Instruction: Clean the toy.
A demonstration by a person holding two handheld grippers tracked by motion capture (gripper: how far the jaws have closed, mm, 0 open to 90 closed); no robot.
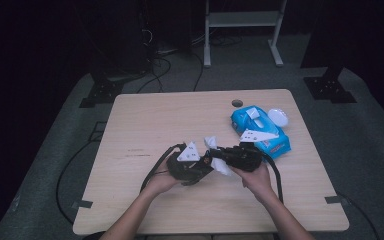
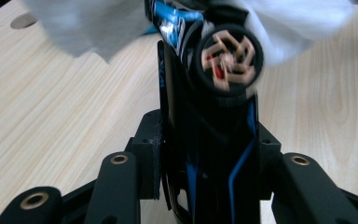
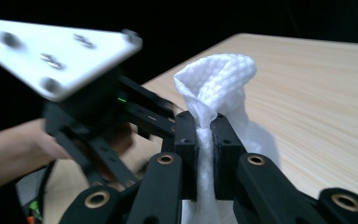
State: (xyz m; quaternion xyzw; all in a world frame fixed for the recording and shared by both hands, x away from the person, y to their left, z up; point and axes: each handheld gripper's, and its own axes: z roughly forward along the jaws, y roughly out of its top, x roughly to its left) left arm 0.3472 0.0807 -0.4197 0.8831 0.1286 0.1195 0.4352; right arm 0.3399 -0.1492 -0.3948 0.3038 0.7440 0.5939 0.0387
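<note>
Left tool (image 1: 207,162) clamped on black toy car (image 2: 214,107); right tool (image 3: 204,140) pinches wet wipe (image 3: 219,79). Rub w/ short strokes, keep car steady.

Table (image 1: 145,120): the left half and the far-left corner are left bare, so free passage is offered there. The right rear is taken up by a blue wipes packet (image 1: 267,131), a white lid (image 1: 278,117) just beside it, and a cable hole (image 1: 237,103) near both. The near centre is blocked by the left gripper (image 1: 207,161) and right gripper (image 1: 217,152), set close together around a white wipe (image 1: 215,146).
</note>
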